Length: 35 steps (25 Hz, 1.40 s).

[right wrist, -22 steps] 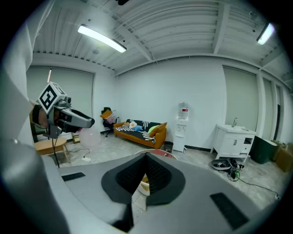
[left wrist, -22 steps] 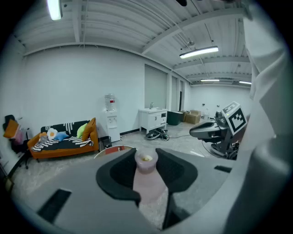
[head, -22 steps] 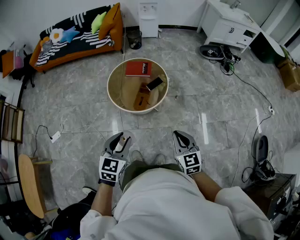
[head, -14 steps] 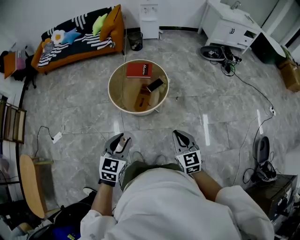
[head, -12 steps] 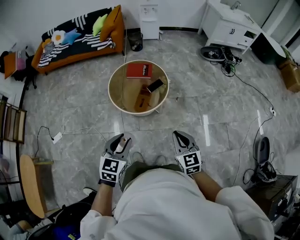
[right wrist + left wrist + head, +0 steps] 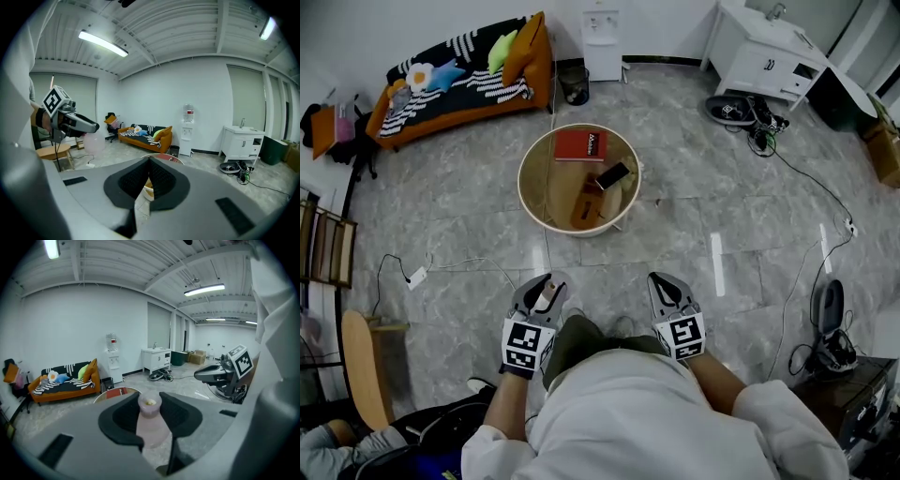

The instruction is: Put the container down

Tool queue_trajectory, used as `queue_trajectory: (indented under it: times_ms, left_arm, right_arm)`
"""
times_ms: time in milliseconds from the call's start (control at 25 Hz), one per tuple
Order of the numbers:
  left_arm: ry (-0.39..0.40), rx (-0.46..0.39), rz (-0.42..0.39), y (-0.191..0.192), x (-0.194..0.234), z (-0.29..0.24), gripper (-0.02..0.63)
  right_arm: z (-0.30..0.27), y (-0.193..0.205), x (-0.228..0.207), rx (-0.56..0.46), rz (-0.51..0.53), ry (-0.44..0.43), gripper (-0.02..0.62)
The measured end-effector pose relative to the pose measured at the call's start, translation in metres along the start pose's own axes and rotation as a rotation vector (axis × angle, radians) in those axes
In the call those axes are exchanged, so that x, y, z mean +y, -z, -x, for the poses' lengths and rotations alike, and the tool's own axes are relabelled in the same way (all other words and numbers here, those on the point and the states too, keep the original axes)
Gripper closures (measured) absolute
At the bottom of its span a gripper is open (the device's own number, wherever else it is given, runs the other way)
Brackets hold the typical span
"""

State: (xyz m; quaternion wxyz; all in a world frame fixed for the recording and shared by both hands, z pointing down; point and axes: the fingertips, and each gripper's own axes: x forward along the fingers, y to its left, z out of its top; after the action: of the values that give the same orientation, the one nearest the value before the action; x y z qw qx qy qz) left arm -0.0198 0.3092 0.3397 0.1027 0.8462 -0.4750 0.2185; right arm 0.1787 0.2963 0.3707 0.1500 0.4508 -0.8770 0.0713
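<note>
Left tool (image 6: 546, 281) grips a pale pink container (image 6: 151, 423) between its jaws, above the grey floor (image 6: 469, 234). Right tool (image 6: 664, 281) is closed and empty.

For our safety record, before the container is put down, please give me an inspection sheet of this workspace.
Surface: grey tiled floor; round table ahead of the person.
Job's things: pink container, held in the left claw, not yet set down.
Clutter: red book, phone and brown box on the table.
Grippers: left claw shut on the container; right claw shut, empty.
Cables: white cable on the floor at left; black cable at right.
Surroundings: orange sofa, water dispenser, white cabinet along the wall.
</note>
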Motion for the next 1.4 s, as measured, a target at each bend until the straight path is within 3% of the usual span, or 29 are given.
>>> queue_trajectory:
  times_ms: [320,640,1400]
  left_arm:
    - [0.005,0.0,0.025,0.0,0.028,-0.034,0.469]
    - [0.038,0.001,0.04,0.005,0.092,-0.097,0.469]
    - [0.204,0.08,-0.015,0.018,0.275,-0.292,0.469]
  right_arm:
    - [-0.024,0.019,-0.009,0.057,0.008,-0.003,0.573]
    - [-0.081,0.021,-0.022,0.121,0.022,0.029,0.573]
    - [-0.329,-0.011,-0.06,0.276,0.003,0.085,0.572]
